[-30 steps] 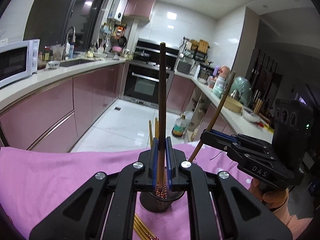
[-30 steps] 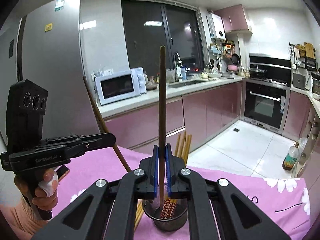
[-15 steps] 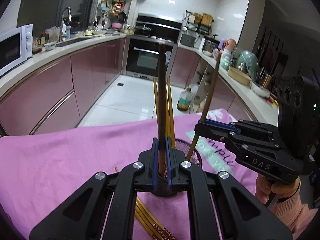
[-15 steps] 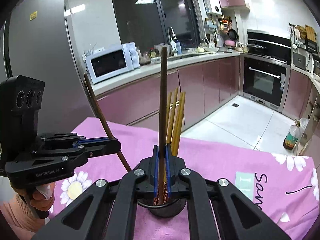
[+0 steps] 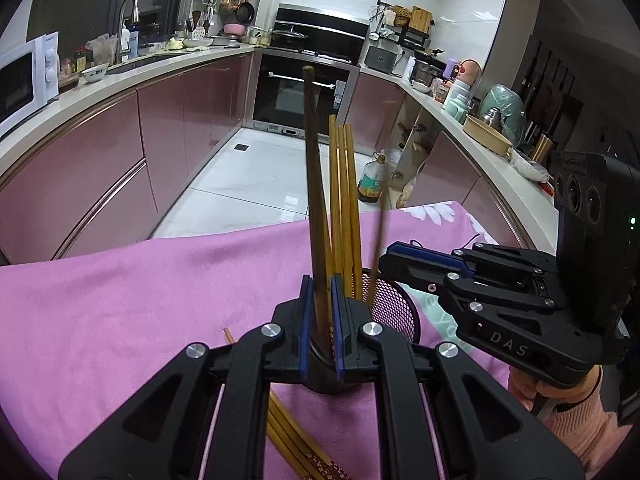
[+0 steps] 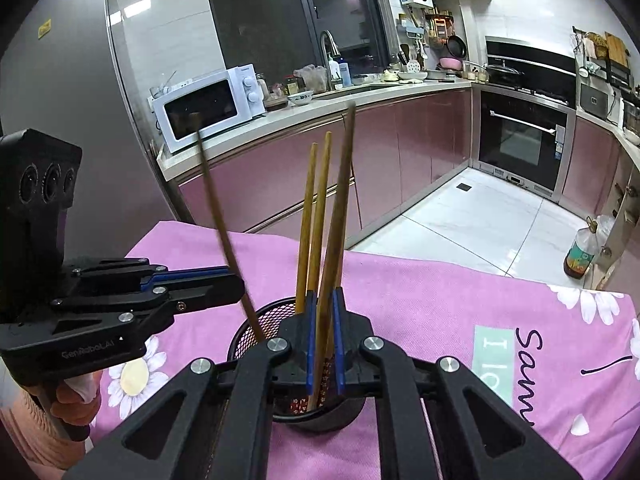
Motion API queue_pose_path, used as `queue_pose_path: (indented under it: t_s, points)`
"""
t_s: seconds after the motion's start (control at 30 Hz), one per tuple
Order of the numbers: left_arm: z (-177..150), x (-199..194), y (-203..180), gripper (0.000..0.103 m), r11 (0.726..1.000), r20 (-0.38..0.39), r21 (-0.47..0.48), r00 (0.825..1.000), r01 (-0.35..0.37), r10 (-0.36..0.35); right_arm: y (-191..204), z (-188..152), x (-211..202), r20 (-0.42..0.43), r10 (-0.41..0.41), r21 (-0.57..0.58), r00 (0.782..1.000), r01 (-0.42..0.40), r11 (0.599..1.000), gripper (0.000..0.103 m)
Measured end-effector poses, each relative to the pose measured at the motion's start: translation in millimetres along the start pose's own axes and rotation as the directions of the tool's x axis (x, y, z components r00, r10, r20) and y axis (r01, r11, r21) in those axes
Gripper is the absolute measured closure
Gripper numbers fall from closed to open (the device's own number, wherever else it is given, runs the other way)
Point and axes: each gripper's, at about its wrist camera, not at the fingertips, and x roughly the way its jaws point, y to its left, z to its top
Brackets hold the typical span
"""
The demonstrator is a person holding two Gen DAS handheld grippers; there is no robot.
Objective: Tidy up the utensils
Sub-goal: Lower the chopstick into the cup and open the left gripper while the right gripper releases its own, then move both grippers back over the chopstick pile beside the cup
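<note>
Here the left gripper (image 5: 319,320) has its blue pads parted a little, with a dark brown chopstick (image 5: 314,200) standing between them; the stick leans slightly and seems loose in the gap, though whether a pad touches it cannot be told. Its lower end drops into the black mesh holder (image 5: 394,308) directly beyond and below the fingertips. Just to the right of that stick, inside the same holder, a bundle of light bamboo chopsticks (image 5: 344,208) stands upright. Below the gripper, more bamboo chopsticks (image 5: 292,444) lie flat on the pink cloth (image 5: 120,300) covering the tabletop. Farther right, the right gripper (image 5: 400,258) reaches in from the side, with a motion-blurred thin stick at its tip.

In the right wrist view, the right gripper (image 6: 323,332) is likewise slightly spread, and a brown chopstick (image 6: 338,216) tilts to the right between its pads, its patterned end inside the mesh holder (image 6: 256,328) just ahead. Two bamboo chopsticks (image 6: 308,220) rise beside it on the left. Farther left, the left gripper (image 6: 230,284) points toward the holder, a blurred dark chopstick (image 6: 224,232) slanting past its tip down into the basket. The floral pink cloth (image 6: 460,312) spreads beyond.
</note>
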Motion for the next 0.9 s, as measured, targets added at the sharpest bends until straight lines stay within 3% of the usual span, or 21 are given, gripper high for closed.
queue_pose_path:
  t_s: [0.23, 0.43, 0.9]
  points:
    - [-10.8, 1.4, 2.0, 0.095, 1.0, 0.009, -0.007, 1.0, -0.017, 0.017, 0.6, -3.2, -3.5, 0.007, 0.01, 0.009, 1.0, -0.01, 1.0, 0.094]
    - [-24.6, -10.0, -1.3, 0.088, 0.998, 0.048, 0.009, 0.997, -0.066, 0.066, 0.9, -8.7, -12.2, 0.023, 0.029, 0.005, 0.999, -0.029, 1.0, 0.087]
    - [-62.4, -53.6, 8.3, 0.057, 0.985, 0.121, 0.006, 0.978, -0.174, 0.172, 26.6, -23.6, -42.7, 0.069, 0.097, -0.07, 0.993, -0.093, 0.993, 0.074]
